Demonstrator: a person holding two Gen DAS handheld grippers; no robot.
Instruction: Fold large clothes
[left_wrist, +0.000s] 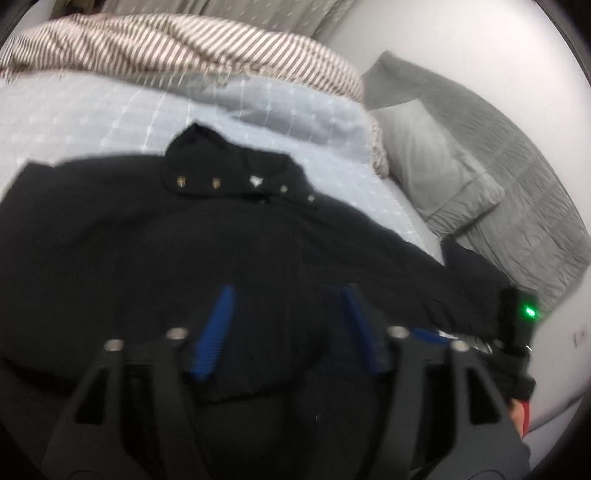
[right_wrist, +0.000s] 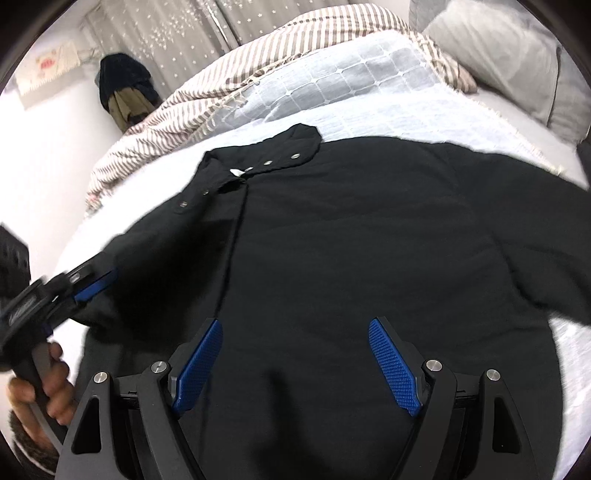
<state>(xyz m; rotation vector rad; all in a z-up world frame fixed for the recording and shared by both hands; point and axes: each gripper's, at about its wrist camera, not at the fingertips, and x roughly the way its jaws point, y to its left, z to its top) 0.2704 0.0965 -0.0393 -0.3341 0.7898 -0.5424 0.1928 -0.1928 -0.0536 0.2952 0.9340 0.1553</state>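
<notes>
The black jacket (right_wrist: 351, 240) lies spread flat on the bed (right_wrist: 406, 107), collar (right_wrist: 258, 162) toward the far side, and everything here is placed against it. In the right wrist view, going left to right: a hand (right_wrist: 44, 384) grips the handle of the left claw (right_wrist: 94, 282) at the jacket's left edge, where a sleeve runs out toward it; one blue pad shows against the black cloth, but whether that claw pinches the fabric cannot be told from this view. Beyond the jacket's left shoulder lies a striped blanket (right_wrist: 177, 122), bunched along the far side of the bed. The collar's row of metal snaps (right_wrist: 267, 162) and a small white tag (right_wrist: 236, 172) sit at the jacket's top. The right claw (right_wrist: 295, 365) hangs over the jacket's lower middle, its blue pads (right_wrist: 391, 365) spread wide with nothing between them but the cloth below. Past the jacket's right shoulder stands a grey pillow (right_wrist: 517, 55).

In the left wrist view, blurred, the left claw (left_wrist: 288, 328) has its pads set well apart above the jacket (left_wrist: 184, 258). To the jacket's right lie the pillow (left_wrist: 432, 162) and a grey quilt (left_wrist: 517, 184).
</notes>
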